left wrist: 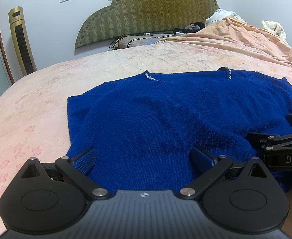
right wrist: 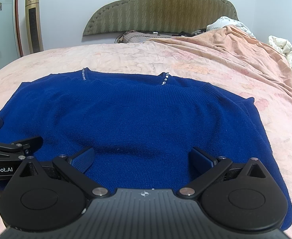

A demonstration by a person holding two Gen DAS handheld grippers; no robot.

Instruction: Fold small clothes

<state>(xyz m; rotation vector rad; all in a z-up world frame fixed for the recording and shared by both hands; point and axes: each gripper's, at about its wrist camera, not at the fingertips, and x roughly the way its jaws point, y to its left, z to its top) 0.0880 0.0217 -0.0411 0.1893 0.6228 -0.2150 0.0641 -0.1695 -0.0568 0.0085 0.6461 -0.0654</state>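
While the blue sweater (left wrist: 165, 119) lies spread flat on the pink floral bedsheet (left wrist: 36, 99), neckline with its rhinestone trim (right wrist: 84, 75) at the far side and hem at the near side, both tools hover low over the near hem. The left gripper (left wrist: 144, 159) has its jaws spread wide with nothing between them, and the right gripper (right wrist: 143, 158) is spread the same way, empty, just to its right. The two sit close beside each other over the middle of the hem rather than out at the corners.

The likely trouble comes from that spacing: pinching the hem near its centre would probably let the left and right edges sag and drag, giving a crooked fold. The knit looks soft and thick, so a shallow bite might catch only the top layer and leave the back layer on the sheet. The sleeves appear already tucked across the body, and a quick lift could flip them loose. A jaw driven too low could also gather the bedsheet along with the knit.
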